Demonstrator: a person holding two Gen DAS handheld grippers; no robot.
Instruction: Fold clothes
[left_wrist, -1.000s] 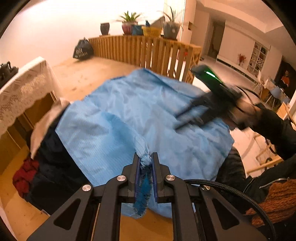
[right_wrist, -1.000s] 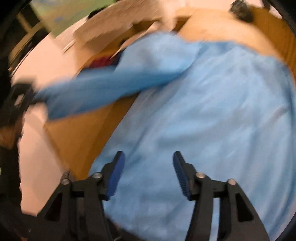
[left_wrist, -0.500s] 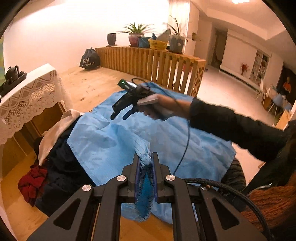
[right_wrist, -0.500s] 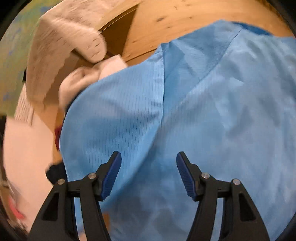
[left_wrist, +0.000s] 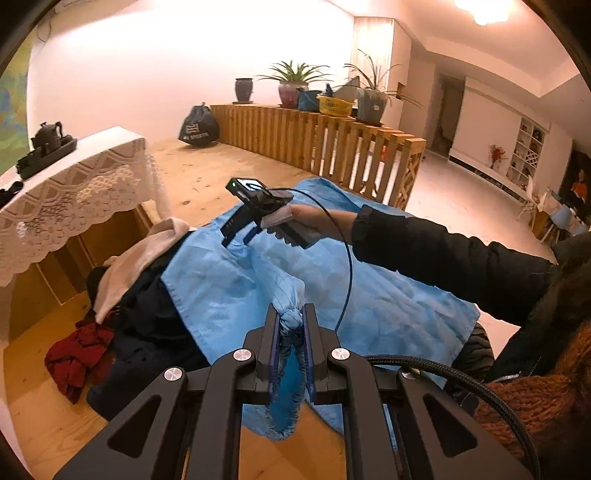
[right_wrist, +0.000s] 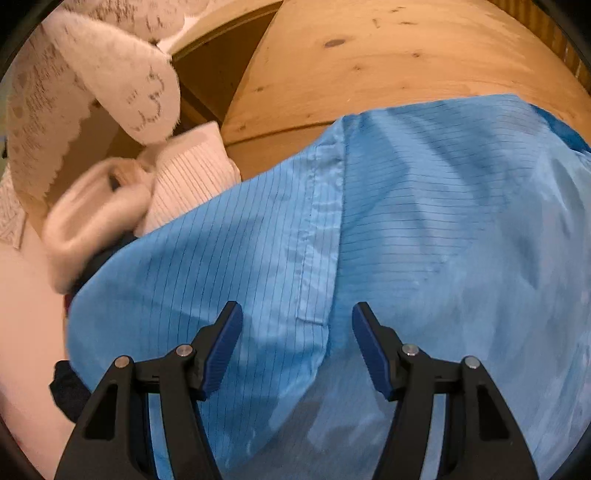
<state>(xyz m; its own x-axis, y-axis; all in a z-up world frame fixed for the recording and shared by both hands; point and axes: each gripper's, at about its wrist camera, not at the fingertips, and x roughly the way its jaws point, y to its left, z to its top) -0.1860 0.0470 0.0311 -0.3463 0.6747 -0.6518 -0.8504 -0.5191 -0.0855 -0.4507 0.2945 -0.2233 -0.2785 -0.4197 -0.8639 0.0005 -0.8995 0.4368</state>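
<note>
A light blue pinstriped garment (left_wrist: 369, 295) lies spread over a pile of clothes on the wooden floor. My left gripper (left_wrist: 291, 317) is shut on a bunched fold of it near the close edge, with a cuff hanging below the fingers. My right gripper (left_wrist: 240, 236) reaches over the garment's far left part, fingers pointing down, open. In the right wrist view the right gripper (right_wrist: 297, 317) is open just above the blue garment (right_wrist: 424, 240), over a seam and flap, holding nothing.
A white garment (left_wrist: 140, 254), a dark garment (left_wrist: 147, 332) and a red one (left_wrist: 77, 358) lie under and left of the blue one. A lace-covered low table (left_wrist: 74, 184) stands at left. A wooden slat railing (left_wrist: 332, 147) with plants runs behind.
My right gripper has swept from the garment's right side across to its far left part and lowered toward the cloth. My left gripper keeps its hold and has barely moved.
</note>
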